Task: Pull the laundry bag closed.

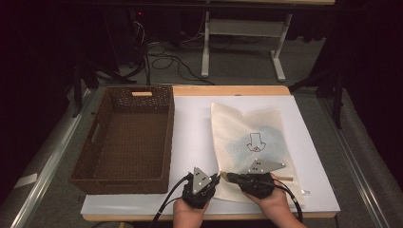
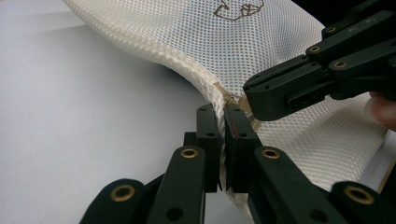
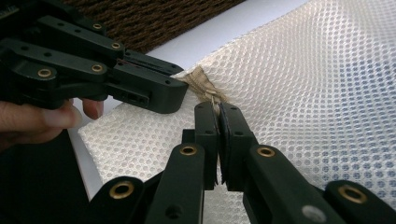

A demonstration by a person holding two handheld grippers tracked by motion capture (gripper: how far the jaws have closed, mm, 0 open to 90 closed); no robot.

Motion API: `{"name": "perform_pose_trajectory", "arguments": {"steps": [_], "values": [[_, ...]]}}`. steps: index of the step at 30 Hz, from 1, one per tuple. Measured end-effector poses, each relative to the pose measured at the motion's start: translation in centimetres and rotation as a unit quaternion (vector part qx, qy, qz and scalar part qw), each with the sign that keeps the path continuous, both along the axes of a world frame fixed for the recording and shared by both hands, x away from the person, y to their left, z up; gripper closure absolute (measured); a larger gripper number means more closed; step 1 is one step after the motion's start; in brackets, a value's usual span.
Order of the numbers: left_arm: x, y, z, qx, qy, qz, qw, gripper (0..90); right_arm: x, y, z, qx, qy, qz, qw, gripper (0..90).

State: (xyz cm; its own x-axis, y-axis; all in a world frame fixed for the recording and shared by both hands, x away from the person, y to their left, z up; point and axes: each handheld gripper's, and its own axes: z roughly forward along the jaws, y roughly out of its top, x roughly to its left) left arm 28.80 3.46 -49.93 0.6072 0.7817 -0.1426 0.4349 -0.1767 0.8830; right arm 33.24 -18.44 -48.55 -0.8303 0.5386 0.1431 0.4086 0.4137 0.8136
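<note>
- We see the mesh bag (image 1: 249, 142) lying flat on the white sheet (image 1: 195, 133) of the counter, just right of the brown wicker basket (image 1: 124, 175).
- Our left gripper (image 2: 223, 122) has its jaws pressed together, pinching the bag's near corner edge.
- Our right gripper (image 3: 219, 122) pinches the same corner by its tan tab (image 3: 201, 81), jaws clamped, close beside the left.

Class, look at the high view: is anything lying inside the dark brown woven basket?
No: the dark brown woven basket shows a bare woven floor, and the cream mesh bag lies beside it.
</note>
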Motion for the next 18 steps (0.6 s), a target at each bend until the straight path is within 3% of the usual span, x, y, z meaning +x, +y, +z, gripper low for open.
{"name": "perform_pose_trajectory", "arguments": {"steps": [3,9,18], "values": [[0.32,0.24,-0.12,-0.005,0.008,-0.003,1.0000,84.3,-0.17,0.14,-0.01,-0.004,-0.009,0.005,0.9999,88.2],[0.76,0.02,-0.27,-0.023,0.018,-0.009,0.9995,78.1,-0.38,0.38,-0.14,-0.015,-0.005,0.015,0.9998,88.2],[0.63,0.10,0.25,-0.025,0.012,-0.009,0.9996,85.5,-0.05,-0.13,-0.18,-0.006,0.002,0.003,1.0000,88.2]]}}
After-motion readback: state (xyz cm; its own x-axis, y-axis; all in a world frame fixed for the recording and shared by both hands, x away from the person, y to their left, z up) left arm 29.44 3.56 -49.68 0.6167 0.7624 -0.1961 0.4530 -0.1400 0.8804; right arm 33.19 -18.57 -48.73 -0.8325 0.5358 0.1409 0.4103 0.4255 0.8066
